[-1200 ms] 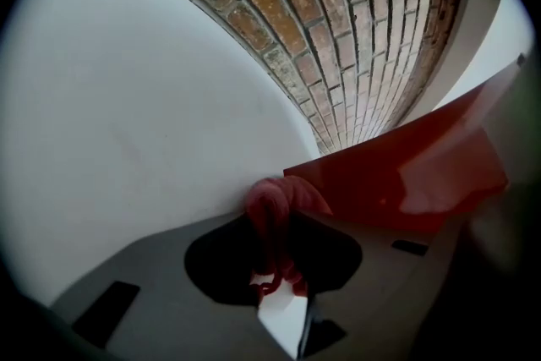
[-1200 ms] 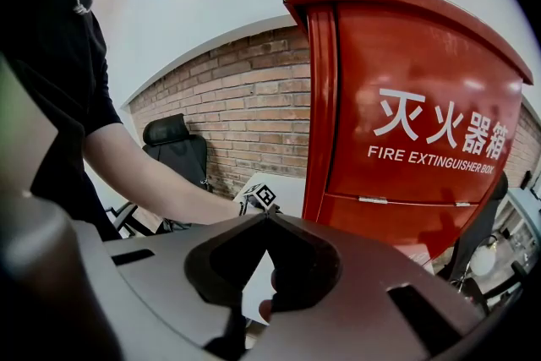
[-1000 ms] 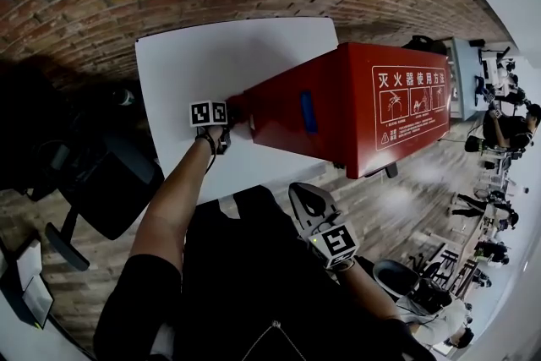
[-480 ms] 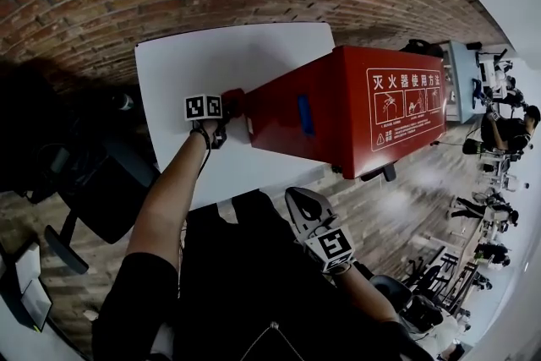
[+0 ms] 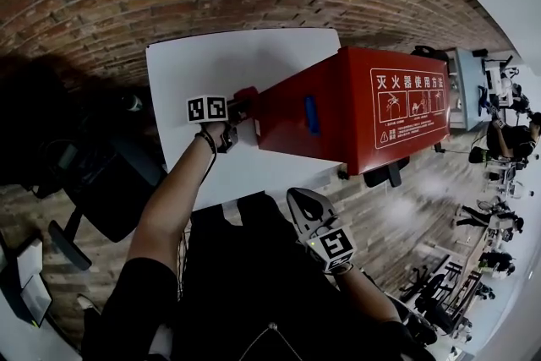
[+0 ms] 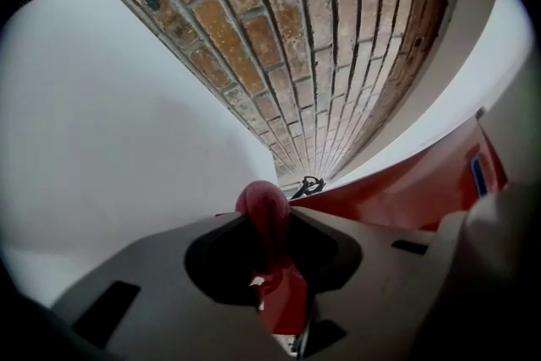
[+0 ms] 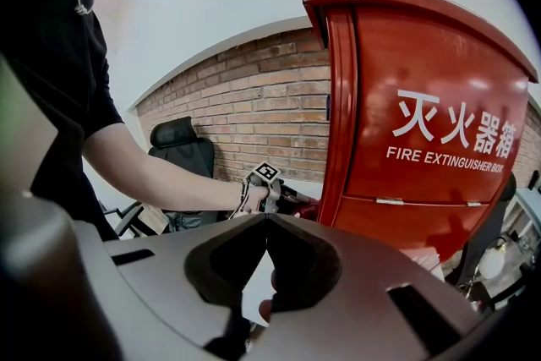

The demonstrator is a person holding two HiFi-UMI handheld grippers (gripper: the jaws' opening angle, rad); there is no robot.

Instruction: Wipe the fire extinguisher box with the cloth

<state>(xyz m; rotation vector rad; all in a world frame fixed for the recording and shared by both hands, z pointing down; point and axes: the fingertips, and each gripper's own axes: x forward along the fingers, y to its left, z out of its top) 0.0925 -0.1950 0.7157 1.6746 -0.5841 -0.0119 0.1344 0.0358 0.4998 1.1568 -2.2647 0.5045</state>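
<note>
Left gripper (image 6: 266,216) jaws are clamping hard on a crumpled red cloth (image 6: 264,203). The cloth is filling the slot between them and bulging out just past the jaw tips. The tall red metal fire extinguisher box (image 6: 406,186) is sitting just to the right of these jaws, its red side running away ahead of the tips. The cloth is lying right against that side, but the exact contact line is hard to make out here. A flat white bench top (image 6: 110,123) is spreading out left of and ahead of the jaws, and a brown brick wall (image 6: 338,30) is running beyond the tips.

In the head view, the left gripper (image 5: 239,108) is holding the cloth (image 5: 246,95) at the box's (image 5: 355,110) end corner, over the bench (image 5: 228,55).

Right gripper (image 7: 266,224) jaws are meeting edge to edge with nothing between them. The box (image 7: 423,114) is standing ahead and to the right of these jaws, well apart, with its white lettering facing them. Straight ahead beyond the tips, the person's bare forearm (image 7: 161,173) is reaching toward the box's left edge. In the head view, the right gripper (image 5: 304,203) is hanging low near the person's body, apart from the box.
</note>
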